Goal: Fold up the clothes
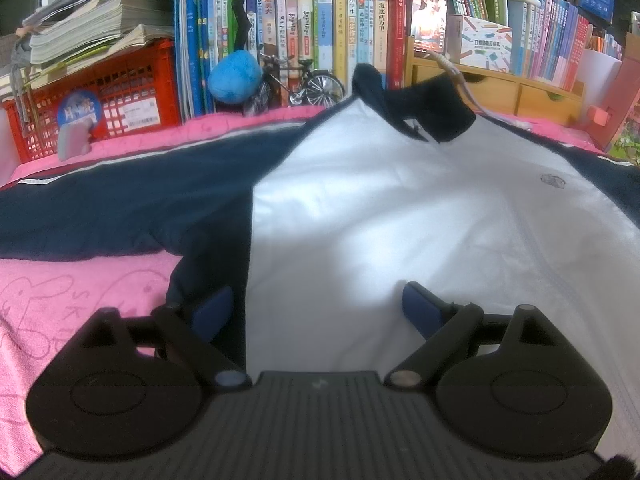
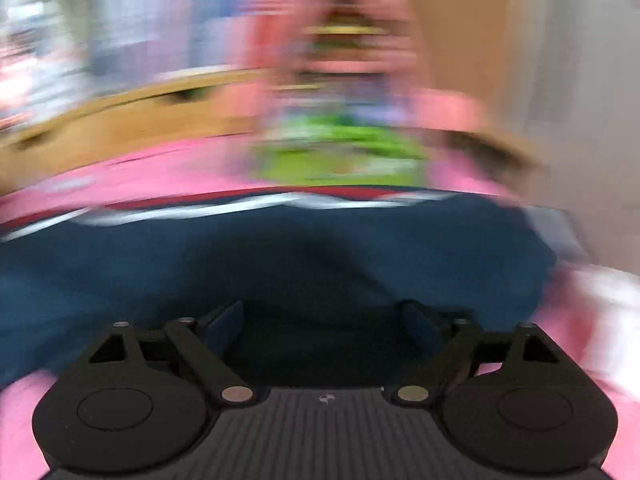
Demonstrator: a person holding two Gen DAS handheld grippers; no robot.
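Observation:
A white shirt [image 1: 380,216] with navy sleeves and a navy collar [image 1: 436,112] lies spread on a pink towel [image 1: 60,296]. My left gripper [image 1: 318,308] is open just above the shirt's lower part, with the navy side edge near its left finger and nothing between the fingers. In the right wrist view, which is badly blurred, my right gripper [image 2: 322,324] is open over a navy sleeve [image 2: 280,256] with a white stripe. Nothing is held in it.
Behind the shirt stand rows of books [image 1: 344,36], a red crate [image 1: 100,100] with stacked papers, a blue plush ball [image 1: 234,76], a small model bicycle [image 1: 300,84], a phone [image 1: 430,16] and wooden drawers [image 1: 500,92].

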